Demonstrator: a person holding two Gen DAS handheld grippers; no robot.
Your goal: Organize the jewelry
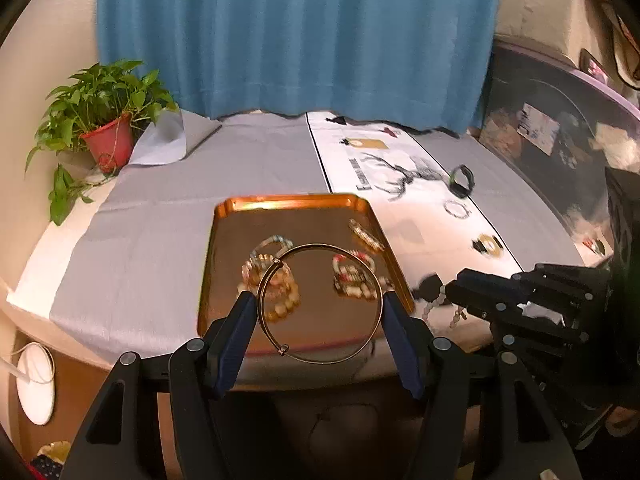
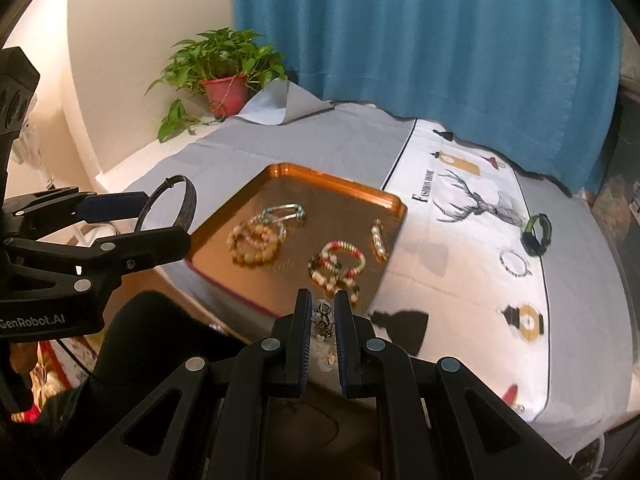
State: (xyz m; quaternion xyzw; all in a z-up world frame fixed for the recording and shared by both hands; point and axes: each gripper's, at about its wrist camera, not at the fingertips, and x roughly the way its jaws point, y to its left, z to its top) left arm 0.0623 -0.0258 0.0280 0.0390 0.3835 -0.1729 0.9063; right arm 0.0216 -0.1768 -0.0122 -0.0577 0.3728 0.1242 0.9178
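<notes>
A copper tray (image 1: 288,204) (image 2: 344,184) on the table holds several bead bracelets (image 1: 276,280) (image 2: 256,240). My left gripper (image 1: 318,300) is shut on a thin gold bangle (image 1: 320,354) and holds it above the tray's near edge; it also shows in the right wrist view (image 2: 176,204). My right gripper (image 2: 323,304) is shut on a small beaded charm piece (image 2: 325,324) at the tray's near right corner. In the left wrist view the right gripper (image 1: 452,292) has pale beads (image 1: 434,304) hanging from it.
A green-black band (image 2: 538,236), a small bead ring (image 2: 515,263) and a gold ring shape (image 1: 489,245) lie on the white deer-print cloth (image 2: 460,264) right of the tray. A potted plant (image 1: 108,120) stands at the back left. A blue curtain (image 1: 296,36) hangs behind.
</notes>
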